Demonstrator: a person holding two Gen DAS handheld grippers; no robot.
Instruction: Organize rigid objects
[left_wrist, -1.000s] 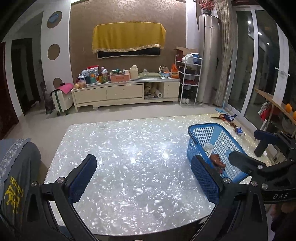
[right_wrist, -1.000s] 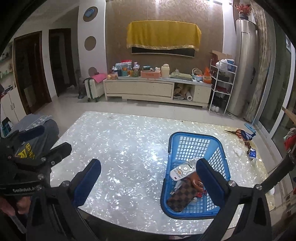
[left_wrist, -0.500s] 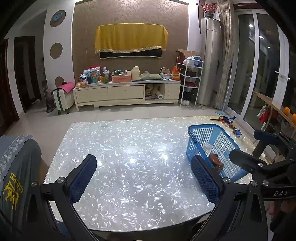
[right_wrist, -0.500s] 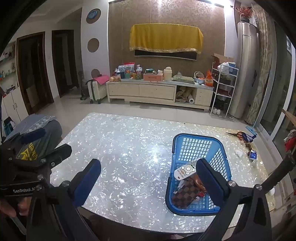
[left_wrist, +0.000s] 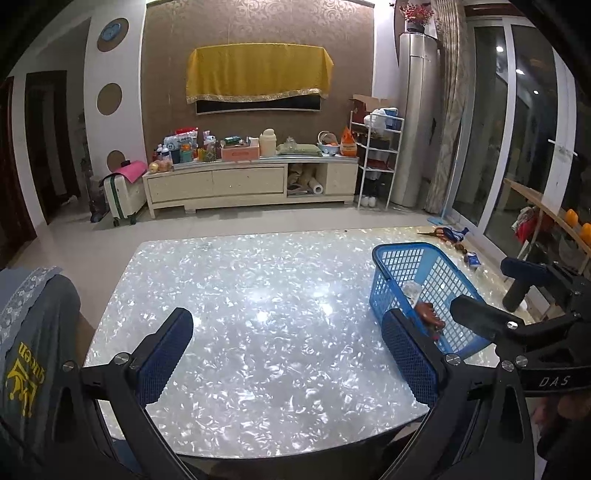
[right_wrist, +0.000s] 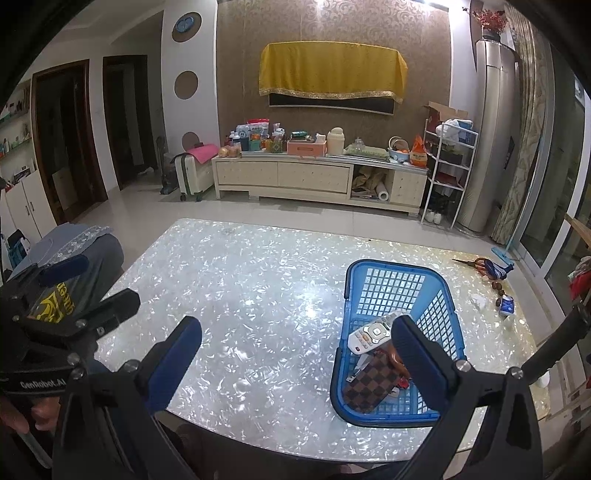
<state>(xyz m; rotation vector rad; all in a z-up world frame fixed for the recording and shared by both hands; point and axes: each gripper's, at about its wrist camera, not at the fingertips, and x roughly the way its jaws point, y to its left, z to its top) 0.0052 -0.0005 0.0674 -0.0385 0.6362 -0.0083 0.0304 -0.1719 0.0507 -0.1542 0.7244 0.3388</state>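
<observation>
Where it sits on the table (right_wrist: 258, 295), the basket (right_wrist: 448, 321) holds a remote (right_wrist: 369, 334) and wallet (right_wrist: 371, 386).

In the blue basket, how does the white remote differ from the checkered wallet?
The white remote is pale with buttons on top; the checkered wallet is brown, patterned and flat-faced. The remote lies farther into the blue basket, the wallet nearer its close end. The remote looks narrower, the wallet broader. Both lie flat inside the basket, slanted the same way, and neither gripper holds them.
</observation>
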